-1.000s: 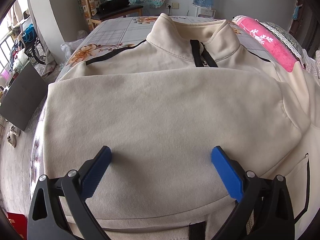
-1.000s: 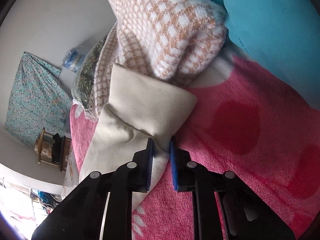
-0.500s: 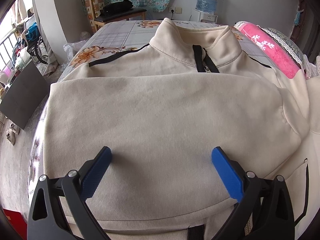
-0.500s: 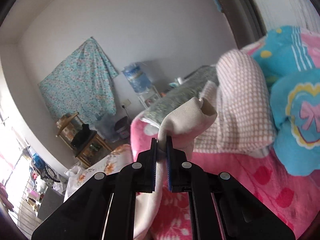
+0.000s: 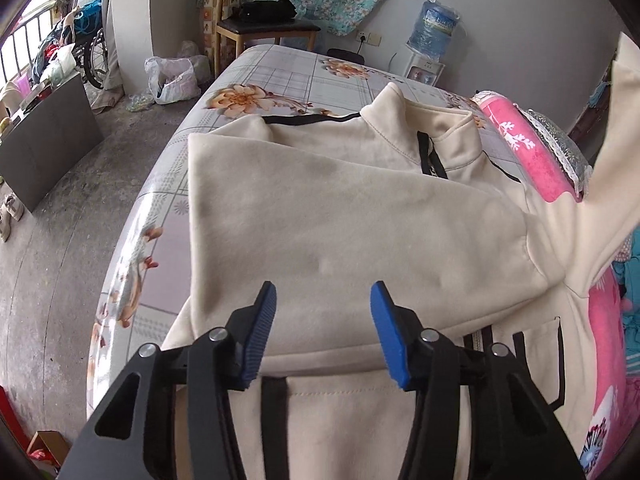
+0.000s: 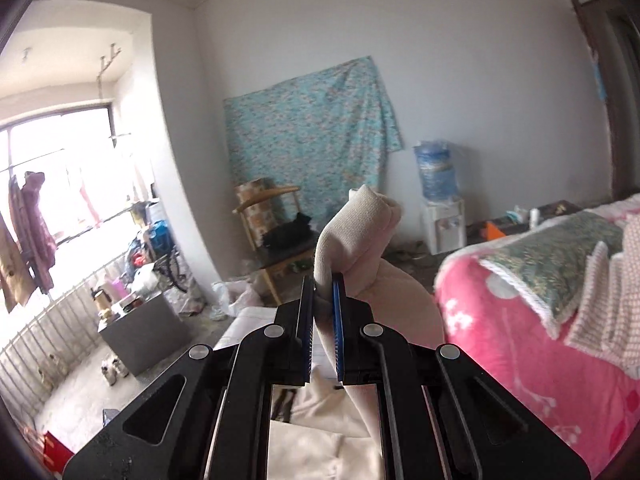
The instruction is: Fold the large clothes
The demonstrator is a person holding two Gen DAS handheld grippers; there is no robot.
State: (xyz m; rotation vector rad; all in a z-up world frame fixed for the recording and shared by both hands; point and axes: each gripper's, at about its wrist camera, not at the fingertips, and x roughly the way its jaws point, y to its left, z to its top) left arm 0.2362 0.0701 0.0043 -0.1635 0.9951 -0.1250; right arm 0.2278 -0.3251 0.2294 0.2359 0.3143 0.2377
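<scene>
The right gripper (image 6: 322, 296), clamped on the cream sleeve's cuff (image 6: 360, 216), has swung it up off the pink blanket (image 6: 520, 344). The left gripper (image 5: 322, 312) has been closing, still apart and empty, above the jacket (image 5: 340, 216); the sleeve fold comes next

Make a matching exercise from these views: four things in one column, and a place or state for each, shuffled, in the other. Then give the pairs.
1. sleeve cuff
2. left gripper
3. black bag
4. water bottle

a. on the wooden chair
b. pinched in the right gripper, lifted
c. on the white dispenser by the wall
d. nothing between its jaws, above the cream jacket

Pairs: 1-b, 2-d, 3-a, 4-c
</scene>
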